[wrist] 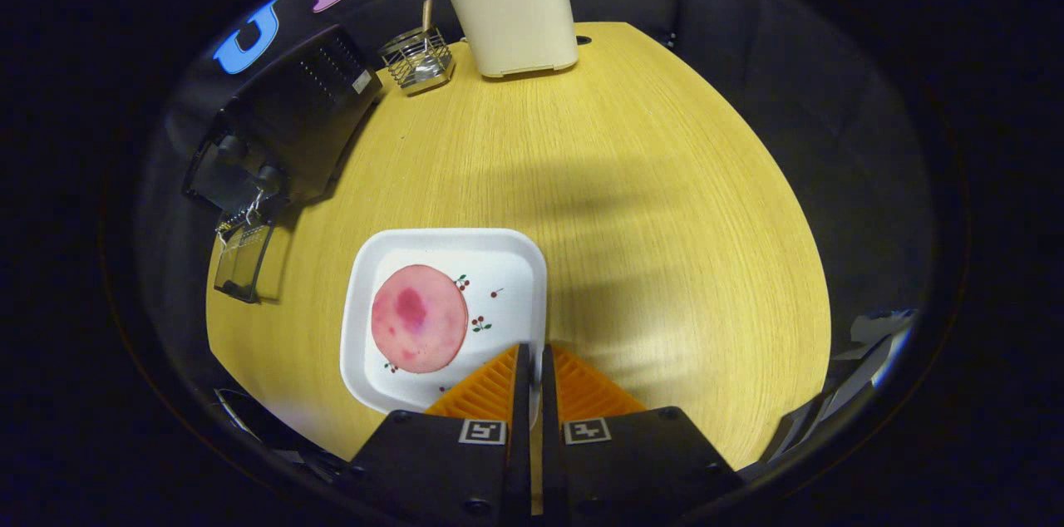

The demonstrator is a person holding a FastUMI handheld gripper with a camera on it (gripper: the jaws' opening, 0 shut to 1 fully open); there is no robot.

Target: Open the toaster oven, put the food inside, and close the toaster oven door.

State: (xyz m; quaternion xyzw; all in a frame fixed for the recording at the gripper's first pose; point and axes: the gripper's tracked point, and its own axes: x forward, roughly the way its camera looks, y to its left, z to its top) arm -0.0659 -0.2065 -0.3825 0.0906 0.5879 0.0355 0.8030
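Hovering at the bottom centre of the frame, the gripper [532, 361] has its fingers pressed together with nothing between them, tips over the right rim of a white square plate [515, 248]. A round pink slice of food [418, 330] lies on the plate's left half. Bare wooden table [648, 203] spreads wide through the centre and right, out to its curved edge. At upper left sits the black toaster oven [291, 124], door hanging open. Farther back stand a wire basket [418, 61] and a cream container [517, 24].
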